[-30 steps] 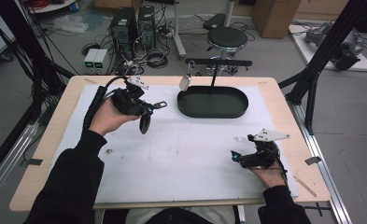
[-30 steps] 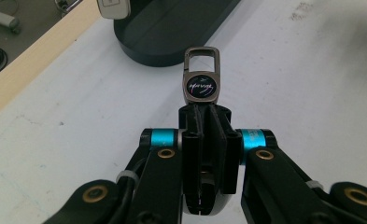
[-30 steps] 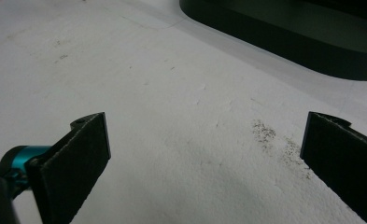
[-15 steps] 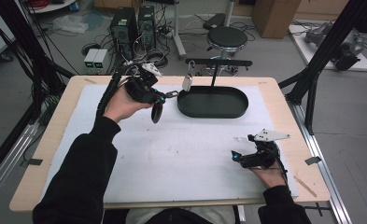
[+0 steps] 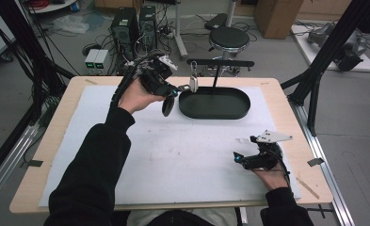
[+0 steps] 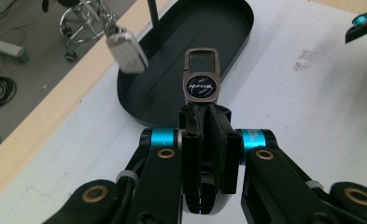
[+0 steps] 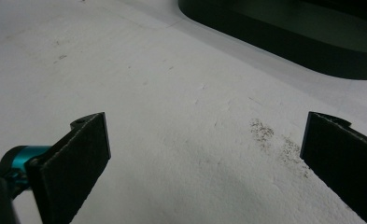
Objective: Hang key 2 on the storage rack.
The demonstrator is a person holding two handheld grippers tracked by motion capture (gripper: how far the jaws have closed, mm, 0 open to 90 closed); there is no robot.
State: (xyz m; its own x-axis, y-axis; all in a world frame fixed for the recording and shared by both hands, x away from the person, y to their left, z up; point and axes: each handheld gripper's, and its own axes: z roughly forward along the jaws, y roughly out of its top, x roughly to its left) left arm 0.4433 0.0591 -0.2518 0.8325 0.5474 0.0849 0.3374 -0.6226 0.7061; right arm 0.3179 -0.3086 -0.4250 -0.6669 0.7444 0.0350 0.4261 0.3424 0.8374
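My left gripper is shut on a metal key fob with a clip loop and a round black emblem. It holds the fob in the air over the left end of a black oval tray. A silver tag hangs from the stand's bar just beyond and to the left. From above, the left gripper is beside that hanging tag, under the bar. My right gripper rests on the white mat at the front right, open, with nothing between its jaws.
The tray sits at the back middle of the white mat and appears in the right gripper view too. Computer towers, cables and a stool stand on the floor beyond the table's far edge.
The left hand has carried the fob right and slightly up, from the mat's back left to the tray's left end by the hanging tag. The right gripper has stayed put.
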